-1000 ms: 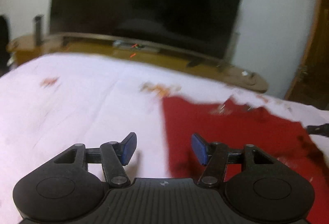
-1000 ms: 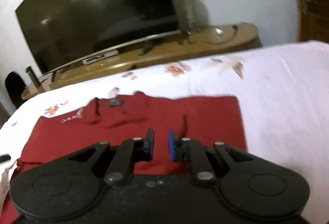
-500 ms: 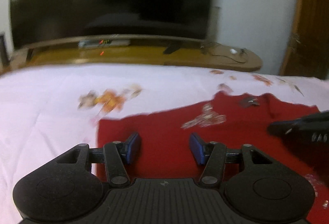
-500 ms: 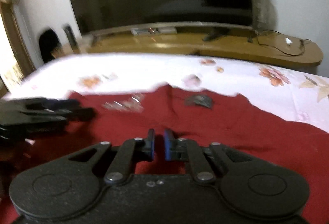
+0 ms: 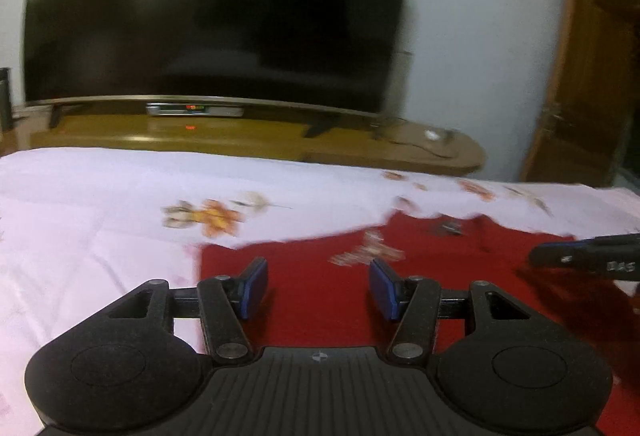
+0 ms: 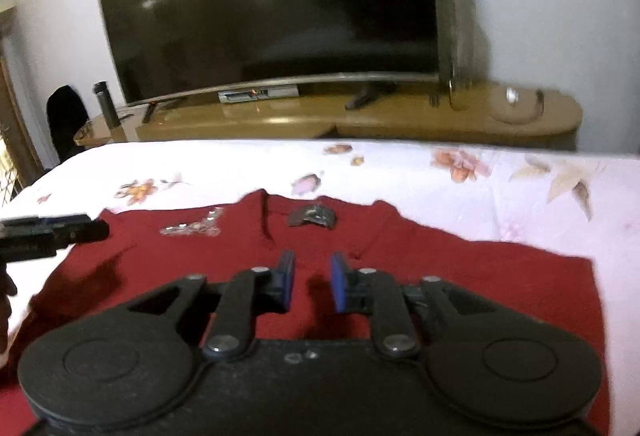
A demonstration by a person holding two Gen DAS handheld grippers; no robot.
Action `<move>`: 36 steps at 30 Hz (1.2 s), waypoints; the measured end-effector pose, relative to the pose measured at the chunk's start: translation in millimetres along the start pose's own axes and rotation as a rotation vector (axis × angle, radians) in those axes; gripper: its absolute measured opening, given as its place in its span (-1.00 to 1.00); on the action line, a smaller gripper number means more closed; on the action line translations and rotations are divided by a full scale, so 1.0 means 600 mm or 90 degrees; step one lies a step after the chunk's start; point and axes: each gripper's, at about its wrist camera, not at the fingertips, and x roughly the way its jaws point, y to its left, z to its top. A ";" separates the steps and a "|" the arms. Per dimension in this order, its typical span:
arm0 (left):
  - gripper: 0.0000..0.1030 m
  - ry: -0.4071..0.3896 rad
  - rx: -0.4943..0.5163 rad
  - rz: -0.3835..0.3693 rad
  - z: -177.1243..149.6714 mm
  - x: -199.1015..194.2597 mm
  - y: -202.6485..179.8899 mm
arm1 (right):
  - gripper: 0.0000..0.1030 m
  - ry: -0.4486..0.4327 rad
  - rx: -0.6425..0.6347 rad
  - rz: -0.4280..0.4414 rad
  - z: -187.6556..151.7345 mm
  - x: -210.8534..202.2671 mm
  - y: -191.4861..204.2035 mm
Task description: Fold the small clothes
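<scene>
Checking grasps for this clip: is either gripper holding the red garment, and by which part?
Neither. The left gripper is open, the right gripper is opening, both empty above the red garment.

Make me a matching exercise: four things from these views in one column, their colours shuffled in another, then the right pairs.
Things:
1. garment
2. bedsheet
3. television
4. TV stand

Colours:
a. black
b. wooden brown
c. dark red
d. white with flower prints

Pairs: 1-c, 2-d, 3-a, 4-b
</scene>
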 end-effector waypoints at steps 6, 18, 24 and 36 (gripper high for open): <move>0.12 0.080 0.031 0.007 -0.036 0.027 -0.023 | -0.65 0.045 -0.023 -0.030 -0.068 -0.003 -0.003; 0.13 0.074 0.012 0.027 -0.053 -0.007 -0.014 | -0.62 0.051 0.043 -0.090 -0.093 -0.058 -0.080; 0.13 0.048 -0.023 0.038 -0.061 -0.034 -0.002 | -0.29 0.027 0.111 -0.090 -0.079 -0.092 -0.104; 0.13 0.057 -0.036 0.059 -0.069 -0.032 0.009 | -0.82 0.027 0.198 -0.031 -0.081 -0.090 -0.139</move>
